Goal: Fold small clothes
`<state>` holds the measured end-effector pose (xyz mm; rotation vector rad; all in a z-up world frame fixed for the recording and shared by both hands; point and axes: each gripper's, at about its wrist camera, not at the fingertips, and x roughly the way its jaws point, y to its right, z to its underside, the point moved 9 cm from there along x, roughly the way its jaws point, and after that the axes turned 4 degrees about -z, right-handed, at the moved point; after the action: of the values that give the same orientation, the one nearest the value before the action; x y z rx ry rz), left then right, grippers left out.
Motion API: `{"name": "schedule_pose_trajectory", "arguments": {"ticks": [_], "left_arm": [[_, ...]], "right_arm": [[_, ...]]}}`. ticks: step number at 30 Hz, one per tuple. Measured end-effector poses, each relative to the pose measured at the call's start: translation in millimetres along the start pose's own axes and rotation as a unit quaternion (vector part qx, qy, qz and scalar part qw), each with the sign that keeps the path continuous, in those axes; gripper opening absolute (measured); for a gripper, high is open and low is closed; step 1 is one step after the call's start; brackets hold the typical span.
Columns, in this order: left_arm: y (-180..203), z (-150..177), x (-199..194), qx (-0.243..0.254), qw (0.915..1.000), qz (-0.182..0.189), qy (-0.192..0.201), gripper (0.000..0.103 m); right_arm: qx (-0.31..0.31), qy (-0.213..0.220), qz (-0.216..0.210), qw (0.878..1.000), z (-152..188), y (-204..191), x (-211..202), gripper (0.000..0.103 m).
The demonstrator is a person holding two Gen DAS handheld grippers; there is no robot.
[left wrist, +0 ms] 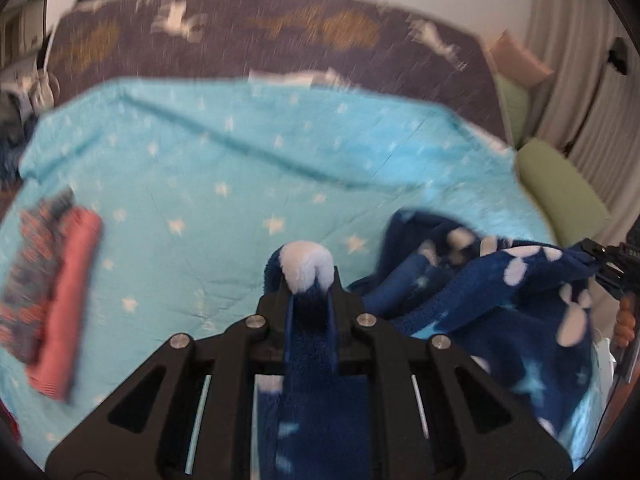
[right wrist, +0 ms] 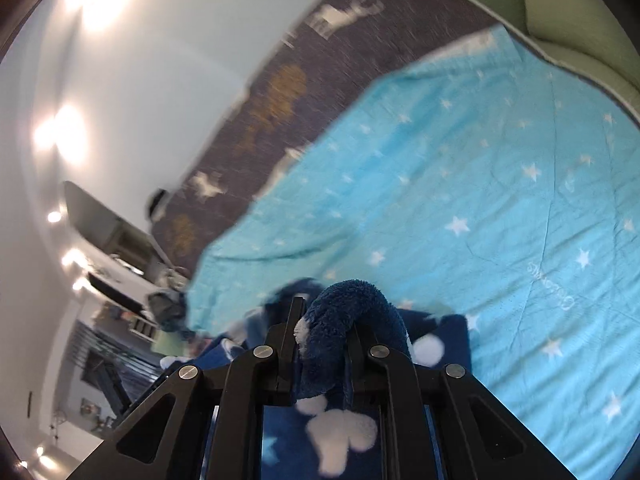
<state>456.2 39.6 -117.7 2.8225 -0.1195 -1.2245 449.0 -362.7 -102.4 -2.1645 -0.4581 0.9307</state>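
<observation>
Holding firm on both sides here: the left gripper (left wrist: pixel 308 284) has its fingers pinched on a fold of the navy fleece garment (left wrist: pixel 500 300), and the right gripper (right wrist: pixel 324 336) is clamped on another bunched edge of it, plush pile bulging out between the jaws. The garment hangs between the two tools above the near right part of the turquoise star blanket (left wrist: pixel 240 168), slumped and crumpled for now, one end trailing toward the right gripper at the right edge of the left view. By my read, the step in hand is spreading it out before any fold, so the smart play is to draw the two grips apart evenly, keep the top edge taut and level, then lower it flat onto the blanket's open middle without letting either pinch slip. Thick fleece could creep out of the jaws, so steady tension matters. The garment itself is deep blue, fluffy, dotted with white blobs and pale stars. Over by the blanket's left edge sit folded red patterned clothes (left wrist: pixel 52 304).
</observation>
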Motion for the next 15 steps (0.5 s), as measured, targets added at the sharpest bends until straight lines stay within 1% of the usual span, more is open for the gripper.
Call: {"name": "schedule_pose_trajectory", "arguments": {"ticks": [2,4,6,8,10,11,12,13,14,15], "left_arm": [[-4.8,13.5,30.5,-0.011,0.9997,-0.008,-0.021,0.015],[-4.5,19.1,40.2,-0.022,0.9994,0.003,-0.026,0.015],[-5.0,19.2,37.6,-0.028,0.9993,0.017,-0.019,0.016],[-7.1,15.5,31.1,-0.036,0.9988,0.030,-0.013,0.020],[-9.7,9.0,20.3,-0.046,0.9984,0.034,-0.004,0.024],[-9.5,4.5,13.6,-0.049,0.9982,0.036,0.003,0.026],[-7.8,-2.3,2.1,-0.049,0.9979,0.038,0.016,0.029],[-6.4,-5.8,-6.6,-0.047,0.9977,0.041,0.026,0.035],[-2.6,-10.3,-22.9,-0.044,0.9970,0.047,0.042,0.041],[0.1,-14.5,-31.6,-0.041,0.9965,0.051,0.052,0.043]], "right_arm": [[0.005,-0.018,0.037,0.999,4.9,21.9,26.3,0.019],[0.012,-0.037,0.074,0.997,14.9,44.8,45.9,0.021],[0.019,-0.044,0.072,0.996,23.0,56.0,51.4,0.022],[0.024,-0.042,0.060,0.997,24.1,58.5,46.6,0.025],[0.026,-0.036,0.058,0.997,20.2,56.0,36.5,0.031],[0.025,-0.028,0.059,0.998,16.3,53.5,30.3,0.040],[0.020,-0.010,0.062,0.998,12.4,47.3,17.5,0.045],[0.014,0.005,0.063,0.998,7.6,40.5,9.9,0.054],[0.000,0.021,0.061,0.998,5.0,30.3,-2.9,0.057],[-0.014,0.028,0.059,0.998,4.0,21.9,-10.8,0.057]]}}
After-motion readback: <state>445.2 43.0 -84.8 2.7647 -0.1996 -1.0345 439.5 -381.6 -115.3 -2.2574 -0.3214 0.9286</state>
